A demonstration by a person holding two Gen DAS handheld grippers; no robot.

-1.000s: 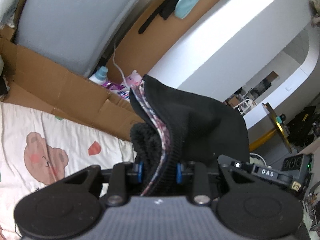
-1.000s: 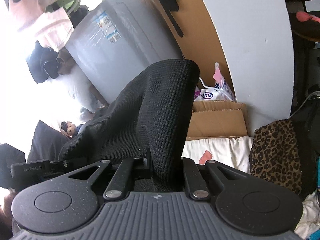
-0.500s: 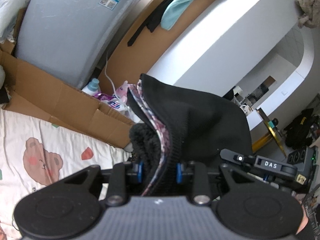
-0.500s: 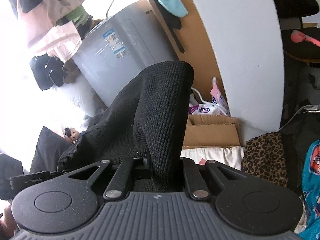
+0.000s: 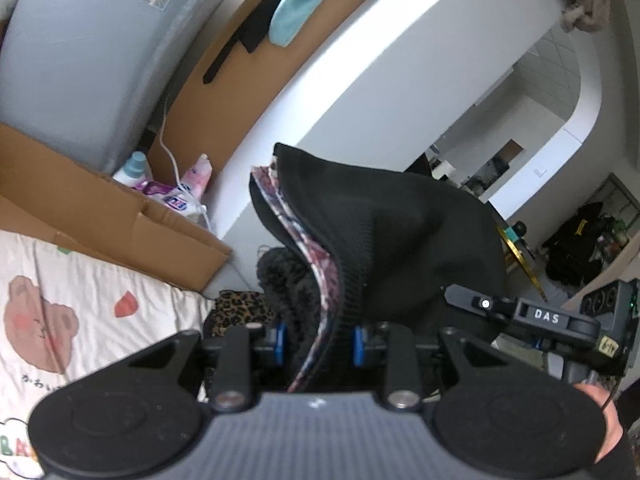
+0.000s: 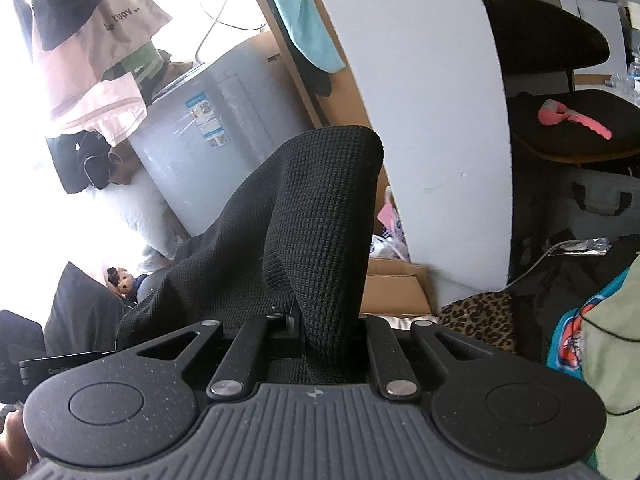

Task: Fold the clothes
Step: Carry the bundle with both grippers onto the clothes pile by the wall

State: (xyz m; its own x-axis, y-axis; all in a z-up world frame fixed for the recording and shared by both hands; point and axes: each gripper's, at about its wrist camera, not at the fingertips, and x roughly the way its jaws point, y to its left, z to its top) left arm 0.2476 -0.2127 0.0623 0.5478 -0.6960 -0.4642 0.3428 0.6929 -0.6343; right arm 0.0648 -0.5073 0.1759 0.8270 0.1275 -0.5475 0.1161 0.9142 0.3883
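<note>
Bedside: two grippers (image 5: 320, 340) (image 6: 326, 330), one garment (image 6: 316, 216)

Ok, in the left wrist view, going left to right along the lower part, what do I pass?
Bear-print bedsheet → cardboard box flap → leopard-print cloth → black knit garment clamped in the left tongs → right tongs' body marked DAS.

A curved white wall (image 5: 360, 80) sweeps across the room, with a brown board (image 5: 224, 64) leaning beside a grey appliance (image 5: 80, 48). An open cardboard box (image 5: 100, 208) sits behind a bear-print sheet (image 5: 60, 312). Harsh daylight (image 6: 24, 208) bleaches the right-wrist view's left side.
</note>
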